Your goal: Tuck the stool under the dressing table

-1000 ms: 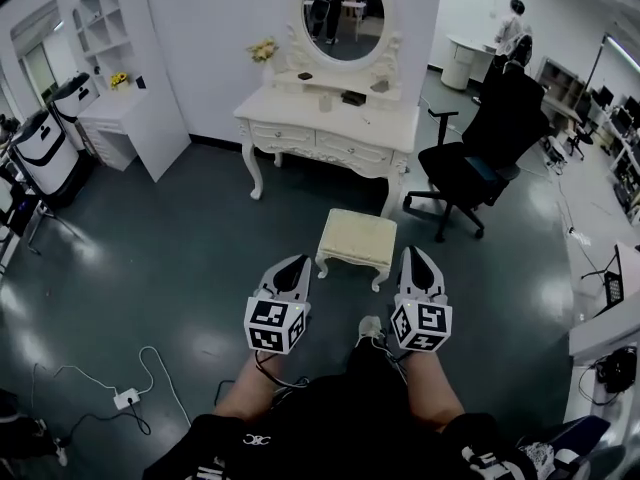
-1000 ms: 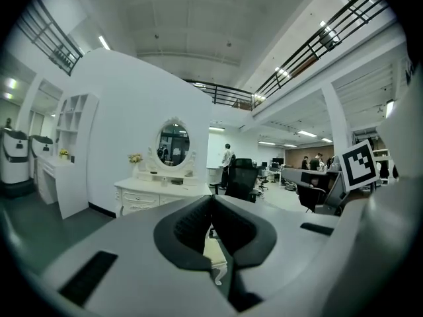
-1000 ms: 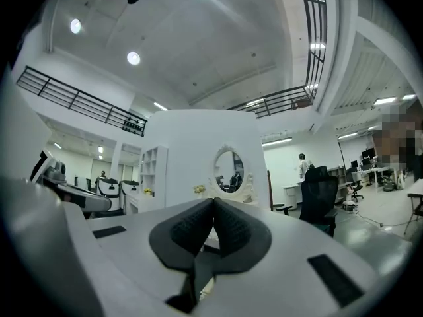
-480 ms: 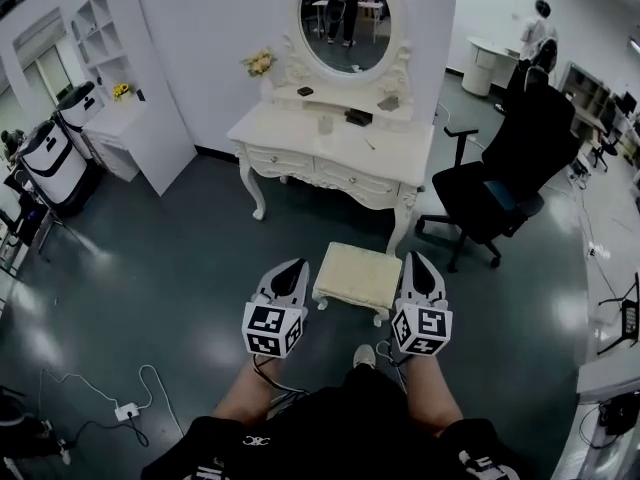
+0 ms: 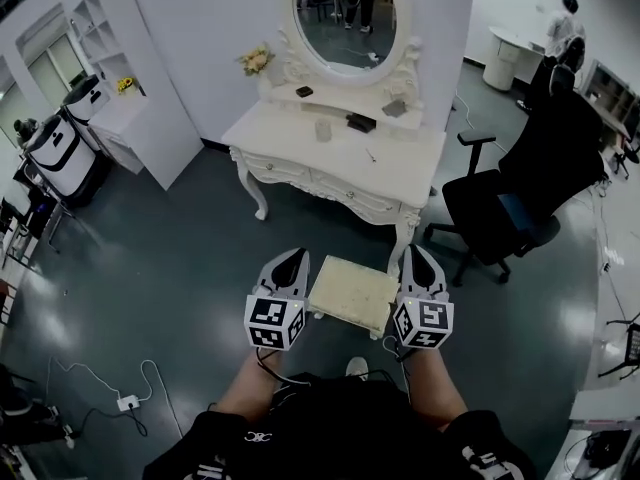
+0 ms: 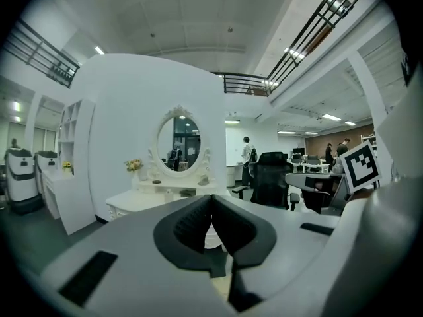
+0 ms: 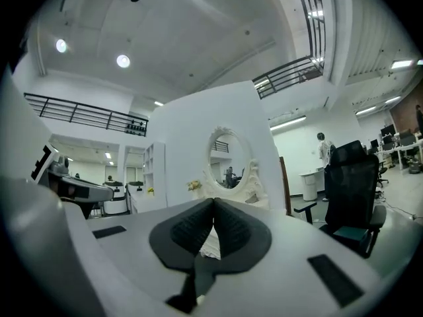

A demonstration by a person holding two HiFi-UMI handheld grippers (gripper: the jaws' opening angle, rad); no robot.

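A cream cushioned stool stands on the dark floor just in front of the white dressing table, which carries an oval mirror. My left gripper hovers by the stool's left side, shut with nothing between its jaws. My right gripper is held by the stool's right side, likewise shut and empty. In the left gripper view the closed jaws point toward the dressing table. The right gripper view shows the closed jaws aimed at the mirror.
A black office chair stands right of the dressing table. A white shelf unit with a desk lines the left wall beside black-and-white bins. A power strip and cables lie on the floor at lower left. A person stands far right.
I have walked forward: the dressing table and stool have come closer. The stool now lies between both grippers, which stay shut at the same spacing.
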